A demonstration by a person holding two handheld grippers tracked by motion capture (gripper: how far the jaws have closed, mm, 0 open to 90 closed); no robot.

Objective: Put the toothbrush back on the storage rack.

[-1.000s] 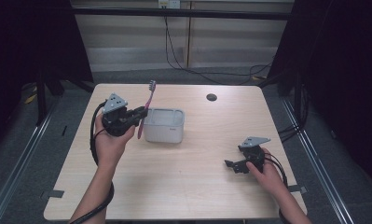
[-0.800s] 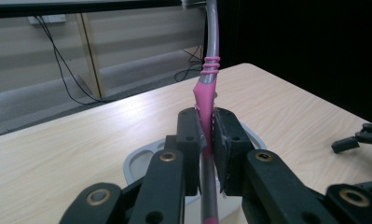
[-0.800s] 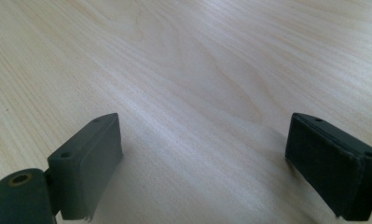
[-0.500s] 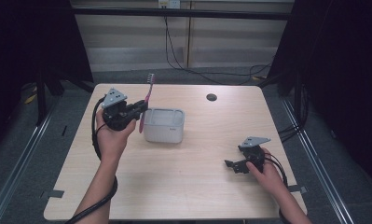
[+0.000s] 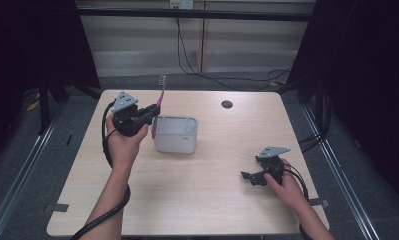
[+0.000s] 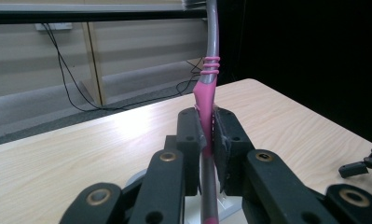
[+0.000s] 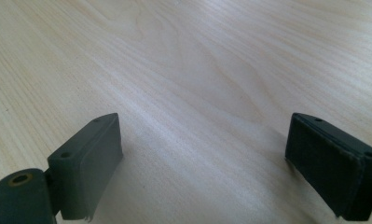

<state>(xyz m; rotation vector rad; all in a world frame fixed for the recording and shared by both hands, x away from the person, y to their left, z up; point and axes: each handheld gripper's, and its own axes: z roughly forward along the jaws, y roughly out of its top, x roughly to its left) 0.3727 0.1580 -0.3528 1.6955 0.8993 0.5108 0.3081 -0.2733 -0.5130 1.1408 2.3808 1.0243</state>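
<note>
Left gripper [image 5: 149, 112] is up off the table [image 5: 212, 200], held over the far-left part, jaws clamped on a toothbrush [image 5: 160, 95]. The brush is pink & grey and stands near upright, head end up, tilted a bit toward the far edge. In the left gripper view the pads pinch the pink grip section of the toothbrush [image 6: 207, 107] from both sides, w/ the grey neck curving up out the top of the picture and the handle running down between the jaws. Pads touch it on both sides, no gap.

Just right of that gripper sits a grey box [image 5: 175, 134], rectangular w/ rounded corners, on the table. Brush's lower end is at the box's left edge; can't tell if it's touching the box or just above it. A pale bit of the box shows under the jaws in the left gripper view.

Right gripper [image 5: 249, 177] is low over the near-right part of the table, well apart from box & brush, held in the person's right hand [image 5: 287, 182]. Jaws wide apart, nothing between them. In the right gripper view there's bare wood grain between the two pads [image 7: 88, 163].

Small dark round thing [image 5: 227, 104] on the far side of the table, can't tell what it is.
</note>
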